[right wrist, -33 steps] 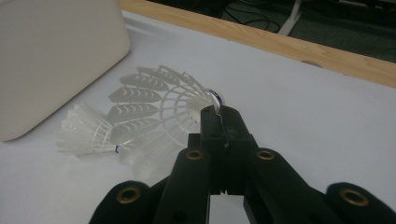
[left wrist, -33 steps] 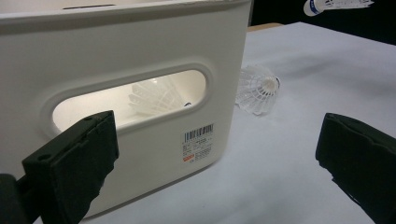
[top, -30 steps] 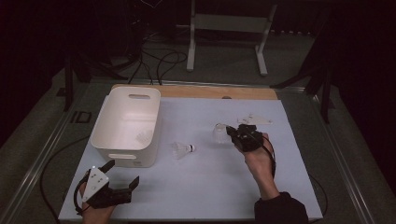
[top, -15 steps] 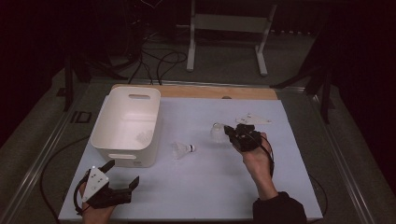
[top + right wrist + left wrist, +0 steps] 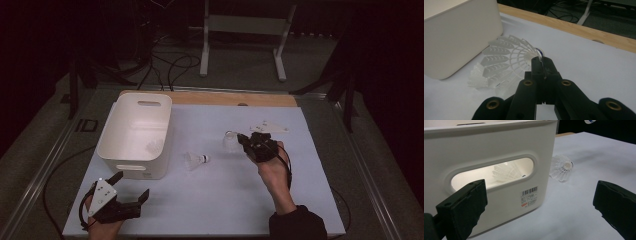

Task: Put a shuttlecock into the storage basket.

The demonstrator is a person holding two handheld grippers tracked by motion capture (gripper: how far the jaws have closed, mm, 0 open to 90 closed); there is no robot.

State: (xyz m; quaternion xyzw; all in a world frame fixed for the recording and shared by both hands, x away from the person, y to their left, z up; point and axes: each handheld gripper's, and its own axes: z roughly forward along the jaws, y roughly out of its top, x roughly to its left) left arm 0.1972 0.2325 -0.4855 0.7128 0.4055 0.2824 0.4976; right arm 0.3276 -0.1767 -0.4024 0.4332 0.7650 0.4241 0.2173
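Observation:
A white plastic shuttlecock (image 5: pixel 509 57) is pinched near its cork by my right gripper (image 5: pixel 541 61), which is shut on it; in the high view this shuttlecock (image 5: pixel 230 141) sits at the tip of that gripper (image 5: pixel 247 142), right of centre on the table. A second shuttlecock (image 5: pixel 196 160) lies on the white tabletop between the gripper and the white bin (image 5: pixel 135 135). A third shuttlecock (image 5: pixel 505 172) lies inside the bin, seen through its handle slot. My left gripper (image 5: pixel 127 192) stands open in front of the bin's near wall (image 5: pixel 499 145), with nothing between its jaws.
The loose shuttlecock (image 5: pixel 561 167) lies just past the bin's corner. A flat white three-cornered piece (image 5: pixel 270 127) lies behind the right gripper. A wooden strip (image 5: pixel 210 97) edges the far side of the table, with a metal stand (image 5: pixel 240 40) and cables on the floor beyond.
The right gripper and its shuttlecock have barely shifted. The left gripper, the bin and the loose shuttlecock are where they were.

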